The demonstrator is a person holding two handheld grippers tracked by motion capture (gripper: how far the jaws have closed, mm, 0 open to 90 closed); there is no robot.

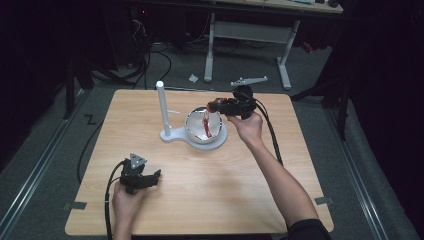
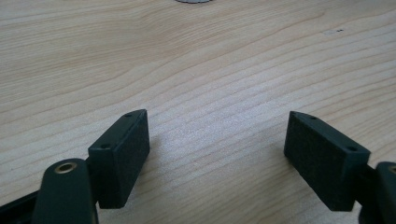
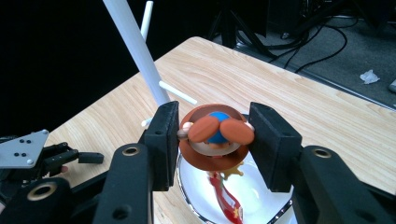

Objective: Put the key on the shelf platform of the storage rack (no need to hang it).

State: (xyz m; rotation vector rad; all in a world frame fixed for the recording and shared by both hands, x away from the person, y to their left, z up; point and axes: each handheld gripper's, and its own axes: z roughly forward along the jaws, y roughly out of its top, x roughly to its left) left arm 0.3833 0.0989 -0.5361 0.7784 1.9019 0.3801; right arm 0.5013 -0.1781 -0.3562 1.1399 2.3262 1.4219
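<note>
Holding a small figure [image 1: 212, 106] over a bowl [image 1: 196, 131] just above the frame's centre in the high view, the right gripper [image 1: 216, 106] is pinching the toy by its head while the red body is dangling into the bowl. The bowl is sitting on a white stand [image 1: 167, 135] whose post [image 1: 162, 107] is rising just left of it, with a thin peg sticking out toward the bowl. At lower left the left gripper [image 1: 152, 176] is resting on the table [image 1: 250, 190], well apart from the work.

In the left gripper view, the jaws are standing spread with nothing between them, and bare wood grain is running across the frame.

In the right gripper view, both pads [image 3: 164, 140] are pressing on the figure's [image 3: 215, 135] brown hat at centre frame, its red body hanging down into the bowl [image 3: 261, 211] at the bottom edge. The post [image 3: 135, 46] is slanting up at upper left, its peg [image 3: 176, 92] close behind the left pad.

Doing this step well is likely meaning a straight, slow descent, keeping the grip firm until the body is settling inside the rim. The peg and post, being nearest, are the likeliest things to snag.
</note>
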